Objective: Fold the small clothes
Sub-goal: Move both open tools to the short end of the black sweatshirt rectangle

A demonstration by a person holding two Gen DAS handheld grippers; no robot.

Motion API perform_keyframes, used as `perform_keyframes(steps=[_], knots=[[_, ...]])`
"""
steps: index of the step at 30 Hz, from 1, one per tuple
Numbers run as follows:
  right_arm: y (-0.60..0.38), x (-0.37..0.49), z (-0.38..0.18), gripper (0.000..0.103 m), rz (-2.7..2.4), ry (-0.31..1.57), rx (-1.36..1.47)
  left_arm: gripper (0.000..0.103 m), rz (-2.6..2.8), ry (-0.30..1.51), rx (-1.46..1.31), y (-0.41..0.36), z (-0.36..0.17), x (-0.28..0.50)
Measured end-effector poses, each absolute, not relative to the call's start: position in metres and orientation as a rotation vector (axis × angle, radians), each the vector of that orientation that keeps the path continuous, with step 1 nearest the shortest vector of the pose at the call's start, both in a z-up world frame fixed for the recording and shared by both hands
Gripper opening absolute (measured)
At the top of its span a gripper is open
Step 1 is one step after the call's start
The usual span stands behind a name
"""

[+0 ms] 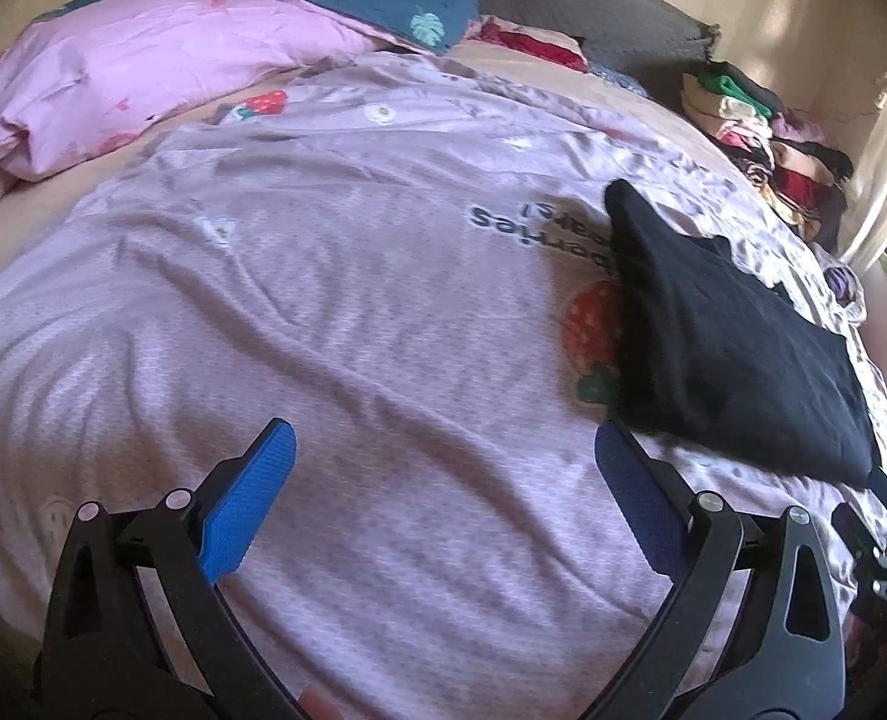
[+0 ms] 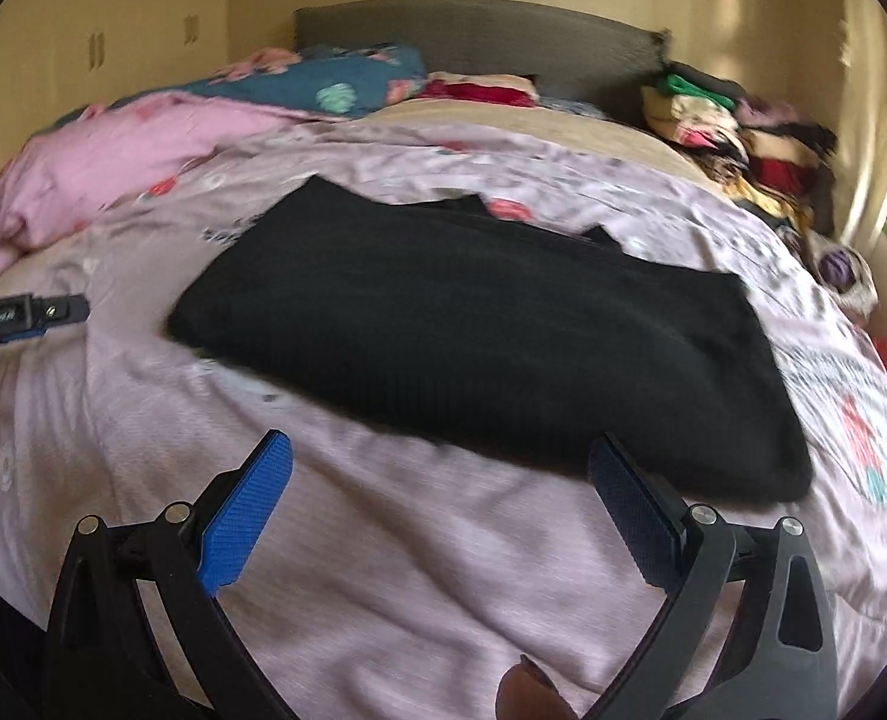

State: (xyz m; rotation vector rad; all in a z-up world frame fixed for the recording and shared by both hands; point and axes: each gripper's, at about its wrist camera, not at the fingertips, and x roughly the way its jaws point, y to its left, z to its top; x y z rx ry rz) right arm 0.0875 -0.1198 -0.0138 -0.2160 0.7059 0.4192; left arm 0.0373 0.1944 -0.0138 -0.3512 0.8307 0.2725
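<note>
While the left gripper (image 1: pixel 443 450) hangs over the lilac bedspread (image 1: pixel 323 312), its 2 blue pads (image 1: pixel 251 498) stand wide apart with only bare cover between them, gripping nothing. From this left wrist view, 1 black garment (image 1: pixel 737 336) lies folded flat on the right side of the bed, its near left corner just beside the right pad and its far corner covering part of the printed lettering. 1 strawberry print (image 1: pixel 590 330) shows at the garment's left edge, and a 2nd, smaller one sits far up the cover. 1 pink quilt (image 1: pixel 143 66) is bunched at the far left, 1 teal pillow (image 1: pixel 395 6) lies behind it, and 1 stack of folded clothes (image 1: pixel 761 138) sits at the far right by the wall. Part of the other tool pokes in at the near right edge.

From the right wrist view, the right gripper (image 2: pixel 440 456) is likewise spread open and empty, its 2 pads (image 2: pixel 245 516) low over the cover. The same 1 black garment (image 2: pixel 491 348) fills the middle of the bed, its near edge just beyond the right pad; I cannot tell whether they touch. The left gripper's body (image 2: pixel 23 315) shows at the left edge, with a hand's fingertips below it. 1 grey headboard (image 2: pixel 479 42) stands at the far end.
</note>
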Motion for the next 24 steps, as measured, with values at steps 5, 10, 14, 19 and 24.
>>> perform_keyframes(steps=[5,10,14,19,24], knots=[[-0.078,0.089,-0.017,0.098,0.467,0.701,-0.299,0.093,0.286,0.828,-0.37,0.208,-0.014,0.038],[-0.043,0.093,-0.023,0.098,0.486,0.7,-0.394,0.093,0.285,0.831,-0.367,0.214,-0.013,0.046],[-0.019,0.1,-0.029,0.098,0.48,0.698,-0.475,0.093,0.279,0.829,-0.352,0.212,-0.011,0.057],[0.005,0.111,-0.036,0.098,0.475,0.706,-0.556,0.093,0.259,0.806,-0.339,0.208,0.0,0.074],[0.019,0.123,-0.044,0.098,0.463,0.717,-0.6,0.093,0.231,0.798,-0.319,0.201,0.009,0.096]])
